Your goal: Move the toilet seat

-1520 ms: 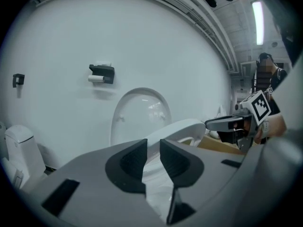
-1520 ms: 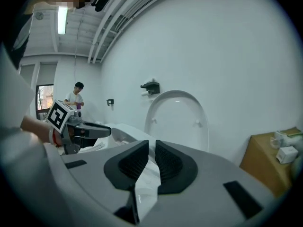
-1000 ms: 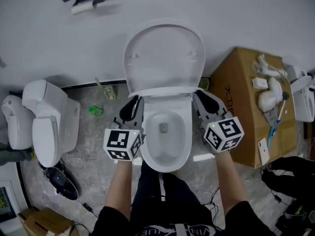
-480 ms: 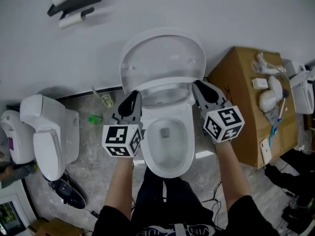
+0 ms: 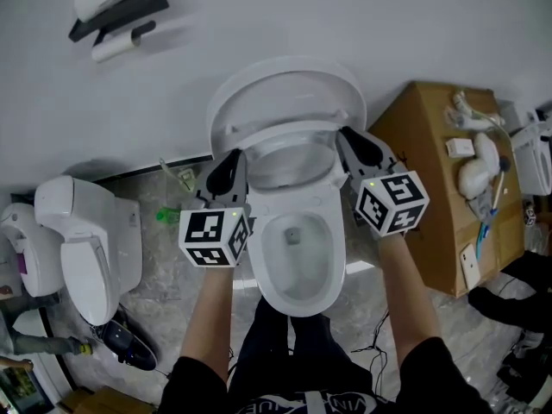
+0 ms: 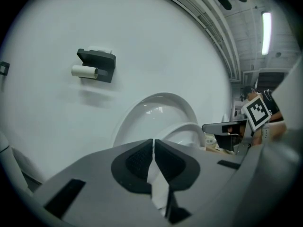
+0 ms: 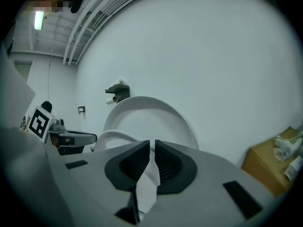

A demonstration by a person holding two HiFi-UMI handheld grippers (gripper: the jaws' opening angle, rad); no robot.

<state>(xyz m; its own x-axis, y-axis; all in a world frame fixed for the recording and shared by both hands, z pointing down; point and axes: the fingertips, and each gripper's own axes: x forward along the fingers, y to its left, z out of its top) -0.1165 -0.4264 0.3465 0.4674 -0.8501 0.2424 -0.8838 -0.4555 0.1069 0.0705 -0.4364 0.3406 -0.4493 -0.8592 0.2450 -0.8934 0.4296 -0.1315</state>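
Left gripper (image 5: 231, 160) and right gripper (image 5: 347, 136) are each clamped on one side edge of the tilted seat (image 6: 187, 126), centre frame; lid (image 5: 285, 89) open above it.

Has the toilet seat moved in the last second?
Yes. The toilet seat has swung forward and down, away from the raised lid toward the bowl.

The grey left gripper (image 5: 231, 164) and grey right gripper (image 5: 348, 141) have black bumpy pads (image 6: 136, 162) and white cubes (image 5: 216, 238) with black squares. The person wears black.
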